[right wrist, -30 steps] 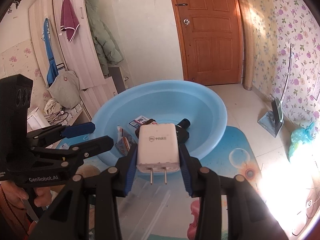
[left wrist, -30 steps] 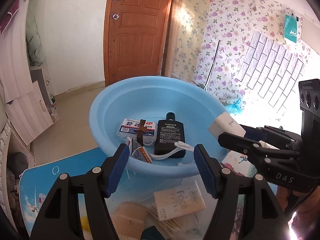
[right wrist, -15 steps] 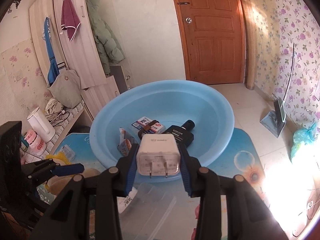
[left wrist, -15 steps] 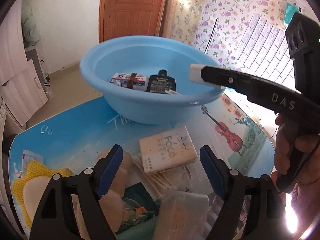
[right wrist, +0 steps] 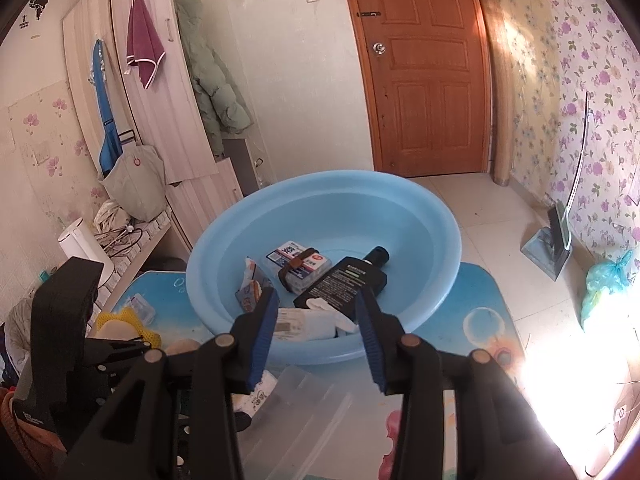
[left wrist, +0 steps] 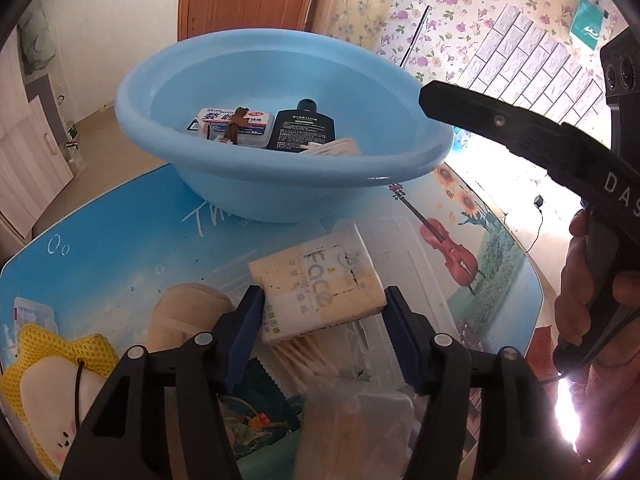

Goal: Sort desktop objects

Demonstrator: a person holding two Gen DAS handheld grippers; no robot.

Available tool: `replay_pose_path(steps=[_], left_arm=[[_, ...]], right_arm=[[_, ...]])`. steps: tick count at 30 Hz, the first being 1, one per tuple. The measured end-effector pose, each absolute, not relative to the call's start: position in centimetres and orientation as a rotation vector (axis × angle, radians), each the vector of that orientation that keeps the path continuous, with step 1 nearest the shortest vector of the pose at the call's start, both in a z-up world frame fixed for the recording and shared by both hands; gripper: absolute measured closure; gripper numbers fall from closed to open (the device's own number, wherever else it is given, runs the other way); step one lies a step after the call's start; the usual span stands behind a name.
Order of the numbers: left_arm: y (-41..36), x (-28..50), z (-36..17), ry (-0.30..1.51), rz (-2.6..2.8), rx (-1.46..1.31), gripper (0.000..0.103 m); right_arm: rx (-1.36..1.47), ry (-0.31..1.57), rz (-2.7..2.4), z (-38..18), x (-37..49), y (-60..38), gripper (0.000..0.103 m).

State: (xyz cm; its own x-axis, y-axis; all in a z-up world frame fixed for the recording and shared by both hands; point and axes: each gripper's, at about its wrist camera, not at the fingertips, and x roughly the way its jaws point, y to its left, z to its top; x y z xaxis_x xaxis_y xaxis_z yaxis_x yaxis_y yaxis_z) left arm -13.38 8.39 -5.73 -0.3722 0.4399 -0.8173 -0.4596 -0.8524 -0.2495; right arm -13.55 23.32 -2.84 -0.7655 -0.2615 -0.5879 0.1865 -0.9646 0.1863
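Observation:
A cream packet marked "Face" lies on a pile of small things in front of the light blue basin. My left gripper has come down over it. Its jaws are closing, and the blue pads meet the packet's two sides. My right gripper hangs over the basin's near rim with its jaws opening and nothing between them. A white charger lies in the basin just below it. One finger of the right gripper reaches over the basin in the left wrist view.
The basin also holds a black bottle, a white and blue box and a small carton. Near the packet lie cotton swabs, a beige roll, a yellow mesh sponge and a clear lid. A hand grips the right handle.
The right gripper has let go of the white charger, which now lies in the basin. The left gripper tipped down from the basin to the pile and closed around the Face packet.

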Motion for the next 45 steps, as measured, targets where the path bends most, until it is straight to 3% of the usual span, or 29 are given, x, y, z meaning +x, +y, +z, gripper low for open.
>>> replay_pose_path(steps=[11, 19, 30, 32, 45], left_arm=[[4.9, -10.2, -1.6, -0.044, 2.331, -1.203, 0.044], [4.5, -12.3, 2.2, -0.037, 2.424, -1.095, 0.043], [9.5, -18.0, 1.7, 0.081, 2.383, -1.090, 0.040], [9.9, -18.3, 1.6, 0.119, 2.393, -1.098, 0.035], [5.4, -12.0, 0.1, 0.016, 2.450, -1.117, 0.032]], right_arm=[[0.941, -0.202, -2.751, -3.0, -12.3, 24.0, 0.063], [0.962, -0.219, -2.763, -3.2, -12.5, 24.5, 0.063], [0.982, -0.217, -2.766, -4.0, -13.0, 25.0, 0.063], [0.976, -0.208, -2.772, -4.1, -12.9, 25.0, 0.063], [1.026, -0.210, -2.779, -5.3, -11.3, 24.5, 0.062]])
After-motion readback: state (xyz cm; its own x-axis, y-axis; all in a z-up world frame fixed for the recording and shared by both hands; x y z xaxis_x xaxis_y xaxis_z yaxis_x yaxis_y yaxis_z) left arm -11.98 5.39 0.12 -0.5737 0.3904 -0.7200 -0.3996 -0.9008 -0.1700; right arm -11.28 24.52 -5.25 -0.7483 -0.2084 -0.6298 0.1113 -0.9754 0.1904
